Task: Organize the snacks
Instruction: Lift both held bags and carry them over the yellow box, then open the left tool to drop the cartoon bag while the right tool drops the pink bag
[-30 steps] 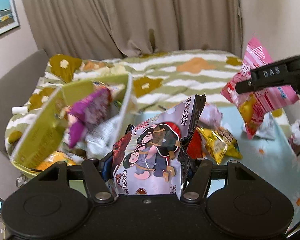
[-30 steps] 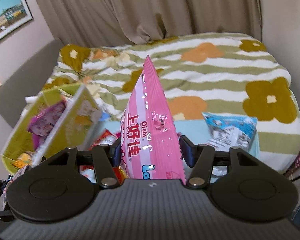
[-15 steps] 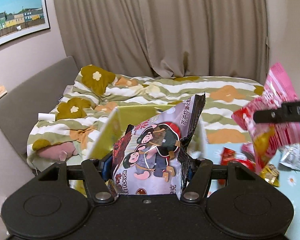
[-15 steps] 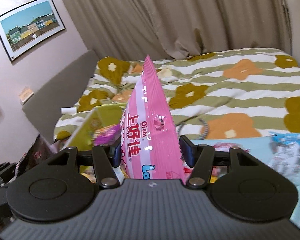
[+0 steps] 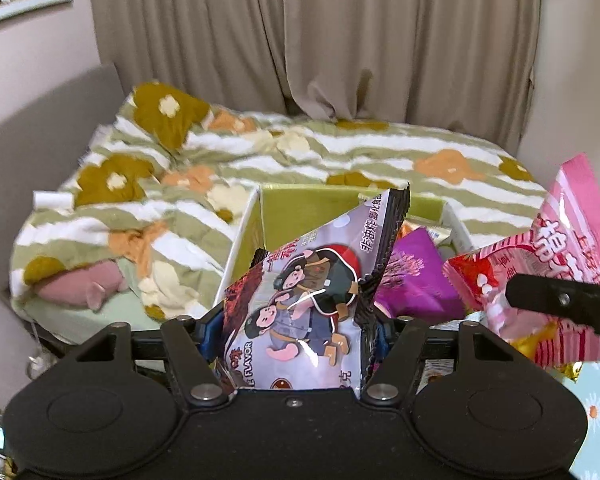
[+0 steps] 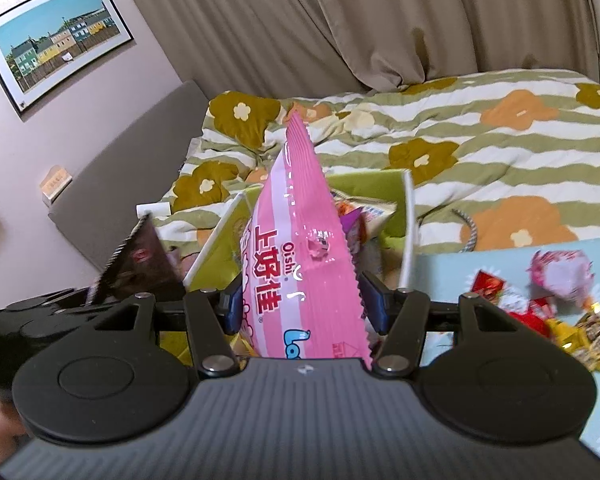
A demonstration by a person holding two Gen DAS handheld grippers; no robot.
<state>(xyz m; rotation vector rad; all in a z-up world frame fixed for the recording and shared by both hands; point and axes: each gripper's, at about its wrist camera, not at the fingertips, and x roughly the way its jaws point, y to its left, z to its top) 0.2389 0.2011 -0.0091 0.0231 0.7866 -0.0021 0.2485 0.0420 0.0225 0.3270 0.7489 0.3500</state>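
Left claw has just been opening; right claw is clamped.

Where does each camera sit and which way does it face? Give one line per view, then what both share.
Left wrist: on the left gripper, looking down at the green cardboard box on the bed; its fingers flank the grey cartoon snack bag, having just been opening.
Right wrist: on the right gripper, facing the same box; its fingers clamp the pink Oishi snack bag.
Shared: box, both bags, floral striped quilt.
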